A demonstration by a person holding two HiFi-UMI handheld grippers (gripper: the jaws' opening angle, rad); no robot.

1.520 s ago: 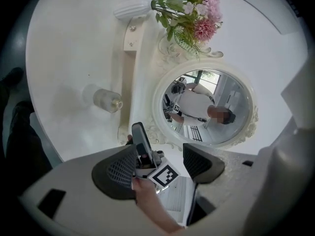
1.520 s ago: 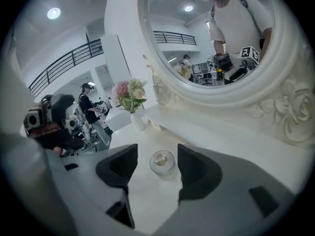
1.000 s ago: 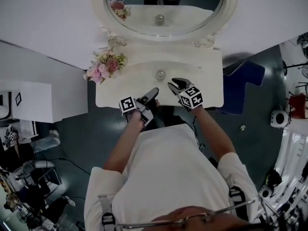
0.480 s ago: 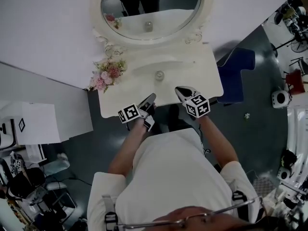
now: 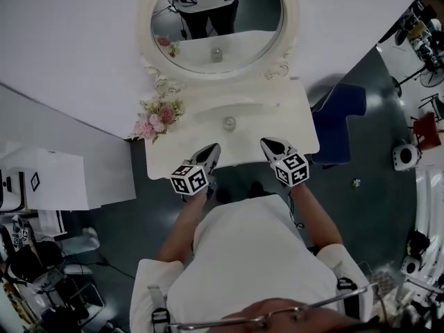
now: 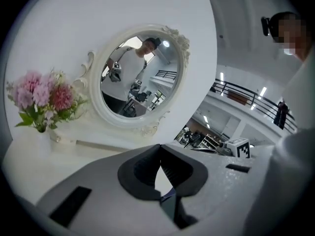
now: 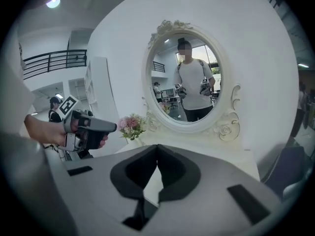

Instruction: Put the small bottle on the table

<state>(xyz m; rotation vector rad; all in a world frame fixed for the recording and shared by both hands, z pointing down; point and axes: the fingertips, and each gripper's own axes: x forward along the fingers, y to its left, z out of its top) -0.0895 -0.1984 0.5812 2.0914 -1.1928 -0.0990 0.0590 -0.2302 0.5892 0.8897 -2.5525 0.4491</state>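
Note:
The small bottle (image 5: 229, 123), round with a silvery top, stands upright in the middle of the white dressing table (image 5: 291, 127). My left gripper (image 5: 212, 150) is over the table's front edge, a short way in front of and left of the bottle, jaws shut with nothing in them. My right gripper (image 5: 268, 143) hovers at the front edge to the bottle's right, also shut and holding nothing. In the left gripper view the left gripper (image 6: 158, 147) shows closed jaws; in the right gripper view the right gripper (image 7: 157, 149) does too. The bottle is hidden in both gripper views.
An oval mirror (image 5: 216, 19) in a white carved frame stands at the table's back against the wall. A pink flower bunch (image 5: 158, 116) sits at the back left corner. A blue chair (image 5: 341, 120) is right of the table, and a white cabinet (image 5: 48, 179) lies left.
Both grippers have closed their jaws and drawn back from the bottle toward the table's front edge. The bottle stays in place on the table.

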